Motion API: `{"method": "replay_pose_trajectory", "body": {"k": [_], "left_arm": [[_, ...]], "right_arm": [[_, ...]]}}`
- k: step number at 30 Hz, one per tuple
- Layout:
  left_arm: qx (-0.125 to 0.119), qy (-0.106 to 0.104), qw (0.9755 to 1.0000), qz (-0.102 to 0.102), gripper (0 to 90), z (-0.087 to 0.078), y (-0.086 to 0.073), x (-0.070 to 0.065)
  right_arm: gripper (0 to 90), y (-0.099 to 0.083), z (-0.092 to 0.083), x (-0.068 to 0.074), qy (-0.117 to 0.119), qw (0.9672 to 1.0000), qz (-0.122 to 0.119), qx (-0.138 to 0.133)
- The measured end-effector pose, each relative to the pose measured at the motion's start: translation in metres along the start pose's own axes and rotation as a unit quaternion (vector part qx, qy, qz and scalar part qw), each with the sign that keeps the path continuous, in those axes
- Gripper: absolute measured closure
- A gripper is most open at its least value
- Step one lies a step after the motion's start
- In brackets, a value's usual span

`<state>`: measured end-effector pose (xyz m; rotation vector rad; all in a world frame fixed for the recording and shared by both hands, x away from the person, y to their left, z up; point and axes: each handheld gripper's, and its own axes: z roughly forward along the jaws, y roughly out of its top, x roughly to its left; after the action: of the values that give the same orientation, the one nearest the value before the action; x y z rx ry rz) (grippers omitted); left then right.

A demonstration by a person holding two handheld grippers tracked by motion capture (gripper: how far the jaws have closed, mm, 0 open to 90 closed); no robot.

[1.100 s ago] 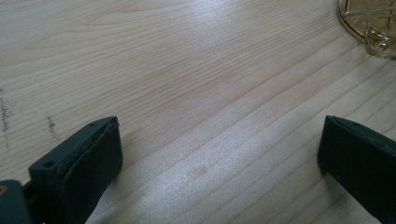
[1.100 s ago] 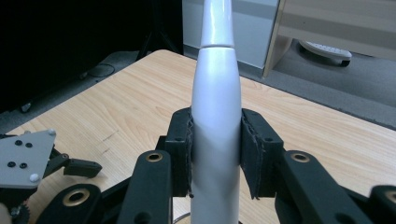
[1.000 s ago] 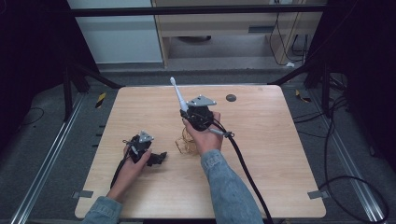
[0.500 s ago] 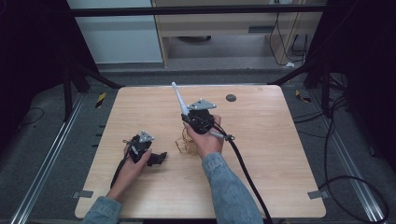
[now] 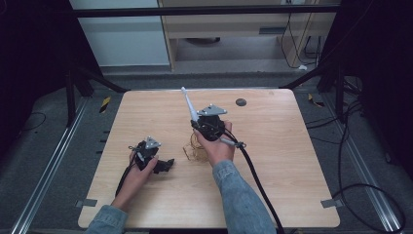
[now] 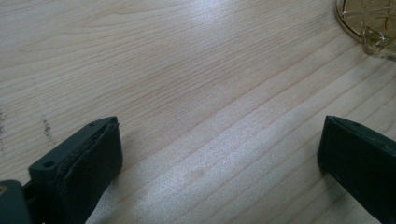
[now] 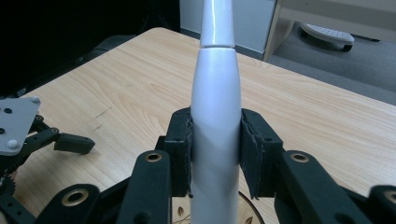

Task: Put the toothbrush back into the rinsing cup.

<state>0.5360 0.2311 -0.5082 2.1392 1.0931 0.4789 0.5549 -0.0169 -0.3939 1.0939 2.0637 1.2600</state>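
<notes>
Little has shifted since a second ago: the white toothbrush-like wand [image 7: 215,116] stays clamped between the right gripper [image 5: 210,124] jaws, tilted up over the table [image 5: 292,161] middle. Just beneath sits a clear amber holder [image 5: 193,147]. Nearer the left edge, the left gripper [image 5: 155,160] rests, jaws spread wide.

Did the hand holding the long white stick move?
No. The right gripper holding the white stick keeps the same spot, just below-left of the dark disc.
</notes>
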Motion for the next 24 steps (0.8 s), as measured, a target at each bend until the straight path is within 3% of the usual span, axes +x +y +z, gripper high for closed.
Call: {"method": "replay_pose_trajectory", "body": {"k": [24], "left_arm": [[0.000,0.000,1.0000,0.001,0.0,-0.0001,0.0000,0.0000]], "right_arm": [[66.4,-0.0087,0.0008,0.0005,0.001,1.0000,0.001,0.009]]}}
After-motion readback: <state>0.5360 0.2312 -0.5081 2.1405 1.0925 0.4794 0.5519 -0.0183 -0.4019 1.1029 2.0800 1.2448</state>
